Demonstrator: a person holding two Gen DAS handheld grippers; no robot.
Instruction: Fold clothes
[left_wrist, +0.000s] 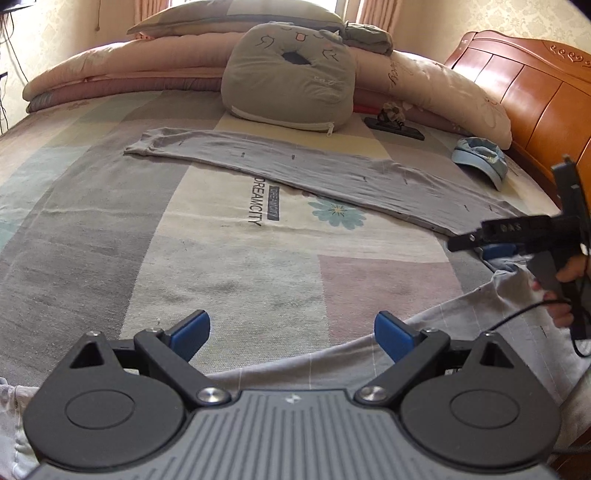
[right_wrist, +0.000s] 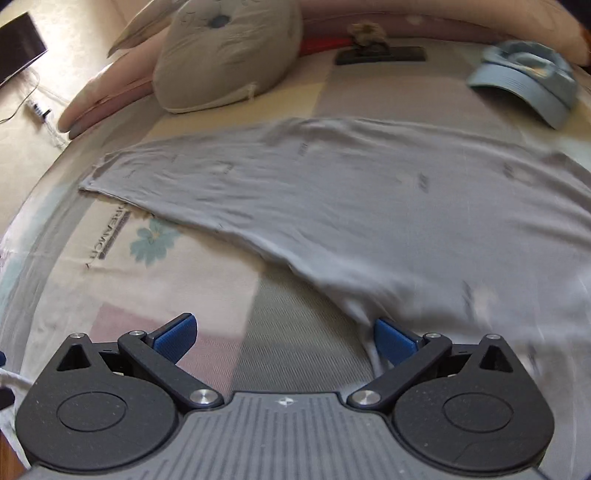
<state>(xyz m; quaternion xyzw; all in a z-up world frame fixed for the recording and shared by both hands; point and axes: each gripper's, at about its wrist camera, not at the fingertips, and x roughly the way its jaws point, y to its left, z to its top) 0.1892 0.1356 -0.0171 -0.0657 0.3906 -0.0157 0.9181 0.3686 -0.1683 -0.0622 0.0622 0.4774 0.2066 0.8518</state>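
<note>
A grey garment (left_wrist: 314, 168) lies spread flat across the bed, one long part reaching toward the far left. In the right wrist view the same garment (right_wrist: 388, 206) fills the middle and right. My left gripper (left_wrist: 291, 336) is open above the sheet, a near strip of the grey cloth just below its blue pads (left_wrist: 190, 334). My right gripper (right_wrist: 284, 338) is open too; its right pad (right_wrist: 393, 341) sits at the garment's near edge, nothing between the fingers. From the left wrist view the right gripper (left_wrist: 517, 230) shows at the right, held by a hand (left_wrist: 565, 291).
A patchwork bedsheet (left_wrist: 229, 258) covers the bed. A grey cat-face cushion (left_wrist: 291, 79), folded pink quilts (left_wrist: 122, 70) and a wooden headboard (left_wrist: 532, 92) stand at the back. A blue cap (right_wrist: 528, 81) and a black flat object (right_wrist: 380, 55) lie beyond the garment.
</note>
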